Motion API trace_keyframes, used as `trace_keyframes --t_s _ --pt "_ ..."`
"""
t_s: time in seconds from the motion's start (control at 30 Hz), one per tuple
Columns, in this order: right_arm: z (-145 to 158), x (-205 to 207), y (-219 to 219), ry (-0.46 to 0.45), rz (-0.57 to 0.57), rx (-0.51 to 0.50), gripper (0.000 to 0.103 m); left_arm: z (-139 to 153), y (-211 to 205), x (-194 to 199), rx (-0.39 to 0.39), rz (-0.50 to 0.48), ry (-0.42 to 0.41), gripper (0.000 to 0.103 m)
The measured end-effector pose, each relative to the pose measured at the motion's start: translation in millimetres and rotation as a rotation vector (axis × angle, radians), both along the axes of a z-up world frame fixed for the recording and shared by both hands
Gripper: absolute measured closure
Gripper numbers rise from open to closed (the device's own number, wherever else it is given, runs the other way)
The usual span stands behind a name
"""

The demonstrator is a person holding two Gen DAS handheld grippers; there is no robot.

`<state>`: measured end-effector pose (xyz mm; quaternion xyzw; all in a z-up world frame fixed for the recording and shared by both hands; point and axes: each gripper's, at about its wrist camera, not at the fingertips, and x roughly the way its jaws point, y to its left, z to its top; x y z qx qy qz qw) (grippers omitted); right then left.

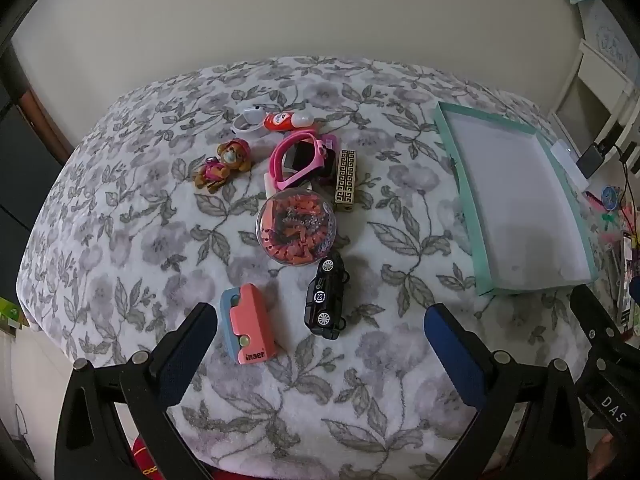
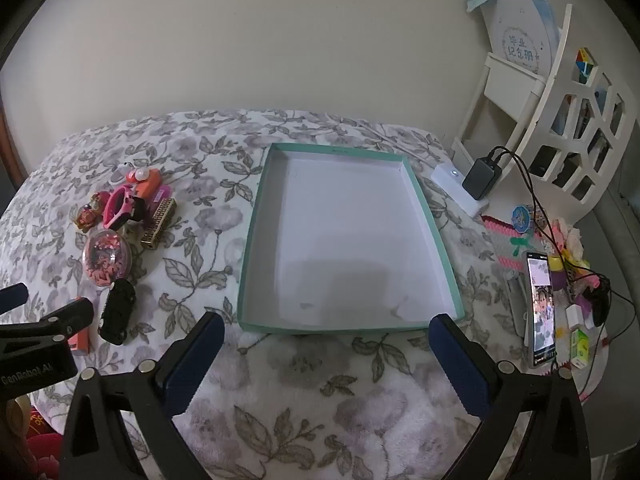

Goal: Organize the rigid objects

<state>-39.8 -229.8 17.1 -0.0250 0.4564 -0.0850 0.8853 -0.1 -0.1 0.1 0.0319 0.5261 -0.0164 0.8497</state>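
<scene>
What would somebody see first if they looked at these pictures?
Probably the big empty green-rimmed tray on the flowery blanket, on the right side. Next, the bright toy pile left of it: a clear ball of orange bits, a black toy car and a pink strap.

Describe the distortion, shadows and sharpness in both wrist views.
Left wrist view: strong fisheye bulge curves the floral cloth, corners vignette black, toys sharp, the clear ball shows mild glare. Right wrist view: same bulge, a soft shadow crosses the tray floor, lighting dim and even.
</scene>
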Motion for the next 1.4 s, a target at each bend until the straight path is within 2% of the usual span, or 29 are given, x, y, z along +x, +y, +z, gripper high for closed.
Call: trace_keyframes --t_s 1.4 --pt "1.0 -0.1 1.6 -0.002 0.004 0.002 0.0 1.9 -0.8 1.5 -0.001 -0.003 0.0 0.0"
